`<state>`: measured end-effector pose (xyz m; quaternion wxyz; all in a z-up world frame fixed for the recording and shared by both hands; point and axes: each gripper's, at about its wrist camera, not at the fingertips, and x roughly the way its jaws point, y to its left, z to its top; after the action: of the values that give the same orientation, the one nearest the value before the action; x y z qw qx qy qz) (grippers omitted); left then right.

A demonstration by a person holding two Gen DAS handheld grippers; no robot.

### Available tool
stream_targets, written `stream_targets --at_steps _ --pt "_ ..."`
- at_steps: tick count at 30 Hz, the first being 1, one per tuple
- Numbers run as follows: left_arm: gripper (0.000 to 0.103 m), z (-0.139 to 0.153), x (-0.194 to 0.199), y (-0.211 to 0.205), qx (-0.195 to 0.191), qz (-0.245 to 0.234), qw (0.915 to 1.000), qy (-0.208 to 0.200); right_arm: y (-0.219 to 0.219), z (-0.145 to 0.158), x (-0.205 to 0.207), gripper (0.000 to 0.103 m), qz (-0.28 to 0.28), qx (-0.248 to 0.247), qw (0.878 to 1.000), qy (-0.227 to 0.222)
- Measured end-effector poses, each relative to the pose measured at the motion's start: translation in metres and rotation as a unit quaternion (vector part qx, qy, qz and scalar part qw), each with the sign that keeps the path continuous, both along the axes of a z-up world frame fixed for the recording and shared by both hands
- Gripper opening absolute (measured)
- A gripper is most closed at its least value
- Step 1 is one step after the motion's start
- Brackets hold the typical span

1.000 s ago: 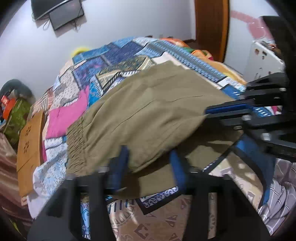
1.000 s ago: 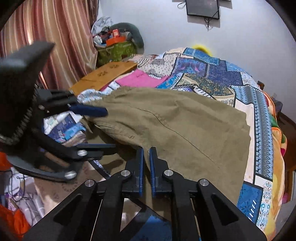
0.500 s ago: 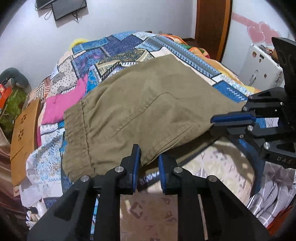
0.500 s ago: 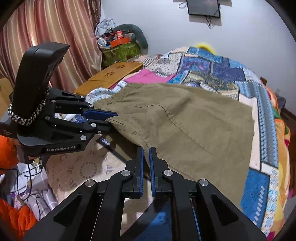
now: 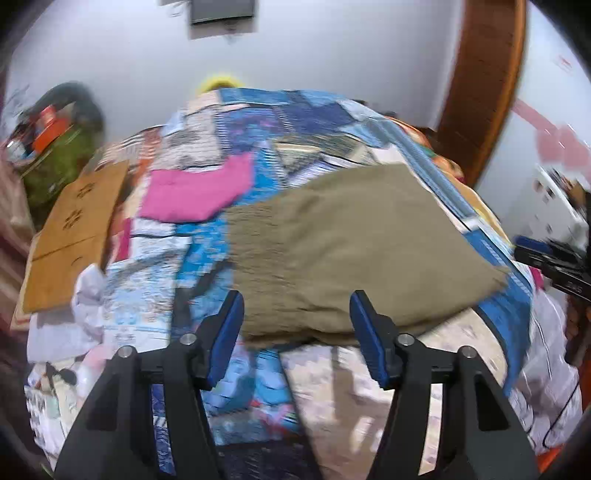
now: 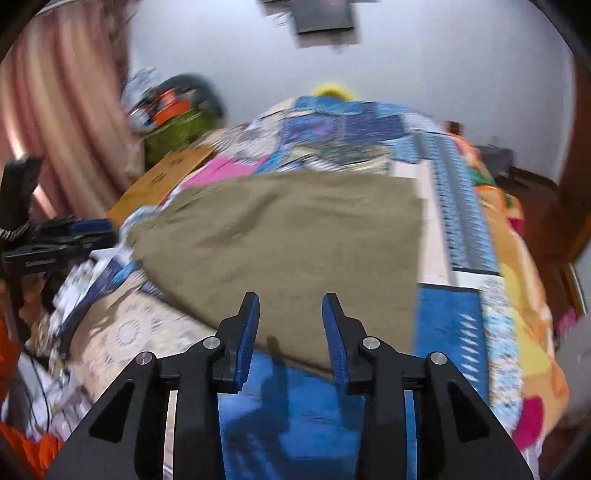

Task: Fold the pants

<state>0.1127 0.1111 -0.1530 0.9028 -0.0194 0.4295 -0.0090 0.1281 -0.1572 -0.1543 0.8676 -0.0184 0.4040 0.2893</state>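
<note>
The olive-green pants (image 5: 351, 251) lie folded on the patchwork bedspread (image 5: 258, 125), elastic waistband to the left. They also show in the right wrist view (image 6: 295, 240). My left gripper (image 5: 297, 314) is open and empty, just short of the pants' near edge. My right gripper (image 6: 290, 314) is open and empty, over the pants' near edge. The other gripper shows at the frame edge in each view: the right gripper (image 5: 546, 254) and the left gripper (image 6: 59, 240). Both views are motion-blurred.
A pink cloth (image 5: 195, 192) lies on the bedspread beyond the waistband. A brown cardboard piece (image 5: 74, 229) is at the bed's left side. A striped curtain (image 6: 62, 110), cluttered green bag (image 6: 177, 125), wooden door frame (image 5: 480, 85) and wall screen (image 6: 325, 14) surround the bed.
Both grippers have opened and let go of the pants, which now lie flat on the bed. Both grippers have pulled back from the cloth edge and apart from each other.
</note>
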Motion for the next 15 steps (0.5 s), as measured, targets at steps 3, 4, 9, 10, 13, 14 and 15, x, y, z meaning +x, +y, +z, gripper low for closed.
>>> stream_targets --at_steps 3,4,9,10,13,14,15 --pt "0.061 -0.009 0.012 0.022 -0.040 0.031 0.9983 0.028 -0.022 0.003 0.009 0.032 -0.056 -0.012 0.998 -0.004" --pt "0.062 -0.016 0.016 0.029 -0.068 0.039 0.9960 0.043 -0.024 0.004 0.010 0.032 -0.065 -0.015 0.998 -0.004" --pt "0.062 -0.047 0.030 0.030 -0.108 0.051 0.9892 0.085 -0.033 -0.009 0.015 0.033 -0.091 -0.005 0.996 0.024" --pt "0.062 -0.052 0.031 0.029 -0.111 0.052 0.9882 0.092 -0.032 -0.014 0.014 0.033 -0.091 -0.004 0.995 0.031" --pt "0.059 -0.059 0.032 0.024 -0.096 0.059 0.9898 0.088 -0.026 -0.028 0.012 0.033 -0.087 -0.006 0.995 0.051" --pt "0.055 -0.059 0.031 0.022 -0.085 0.057 0.9912 0.084 -0.021 -0.036 0.010 0.033 -0.084 -0.010 0.995 0.059" --pt "0.053 -0.057 0.030 0.019 -0.071 0.055 0.9929 0.078 -0.019 -0.040 0.007 0.033 -0.082 -0.014 0.995 0.063"
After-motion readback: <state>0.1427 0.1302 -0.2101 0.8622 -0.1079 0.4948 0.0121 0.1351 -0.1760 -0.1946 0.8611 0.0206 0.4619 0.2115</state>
